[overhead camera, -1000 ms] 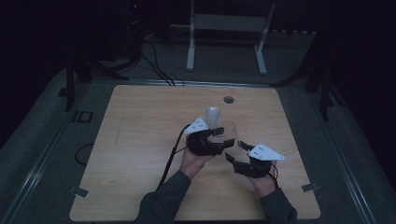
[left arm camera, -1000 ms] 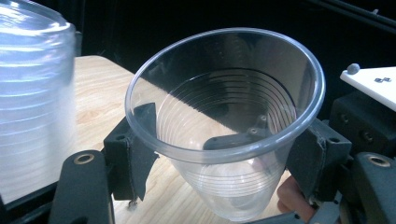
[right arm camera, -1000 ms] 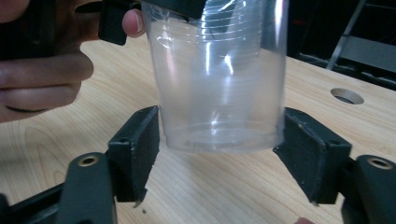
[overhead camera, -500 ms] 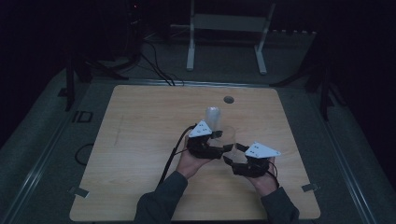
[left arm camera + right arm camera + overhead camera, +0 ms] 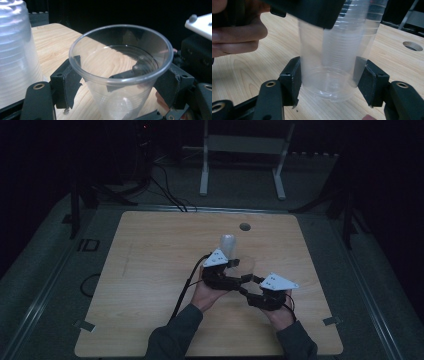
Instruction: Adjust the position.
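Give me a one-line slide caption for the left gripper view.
A clear plastic cup sits upright between the left gripper jaws, beside an upside-down stack of cups.

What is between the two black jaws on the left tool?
A clear cup, upright and open-topped, sits between the left gripper jaws, seen in the left gripper view.

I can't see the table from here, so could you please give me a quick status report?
Left gripper shut on clear plastic cup, upright. Right gripper straddles its base, fingers close, contact unclear. Inverted stack of frosted plastic cups just behind. Nothing blocking.
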